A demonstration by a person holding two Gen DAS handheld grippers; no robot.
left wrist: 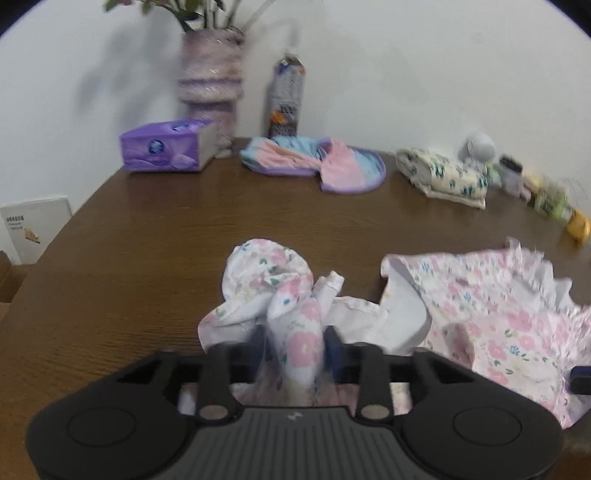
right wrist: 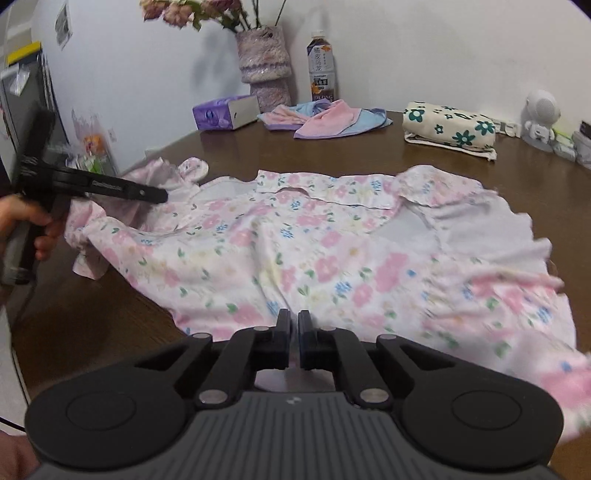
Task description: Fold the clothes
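We count one floral garment [right wrist: 295, 236], pink and blue flowers on white, spread across the near half of the brown table [right wrist: 480, 173]; from the right wrist view its collar faces 12 o'clock and its hem runs toward us. Two grippers: the left gripper [left wrist: 295, 343] has its jaws part-way together and pinching a bunched sleeve of the garment, cloth wedged between the pads and bulging out at 12 o'clock. In the right wrist view that same tool shows at 9 o'clock, held in a person's hand [right wrist: 26, 225], tip buried in the sleeve. The right gripper [right wrist: 294, 332] has its jaws pressed almost together at the hem edge at 6 o'clock, with only a thin slit between them; we cannot tell whether cloth is caught in that slit. Along the far edge we count one purple tissue box [right wrist: 225, 112] at 11 o'clock with tissue showing at its top slot, one fuzzy lilac vase [right wrist: 264, 62] holding a bunch of flowers [right wrist: 192, 11], one labelled drink bottle [right wrist: 321, 66] with its contents unreadable, one pink, blue and purple cloth [right wrist: 325, 120] lying loose, one rolled cream pouch with dark green flowers [right wrist: 448, 129] at 1 o'clock, and one small white astronaut figure [right wrist: 541, 118] at 2 o'clock. Beyond it sit several small jars [left wrist: 511, 173], blurred, count unclear.
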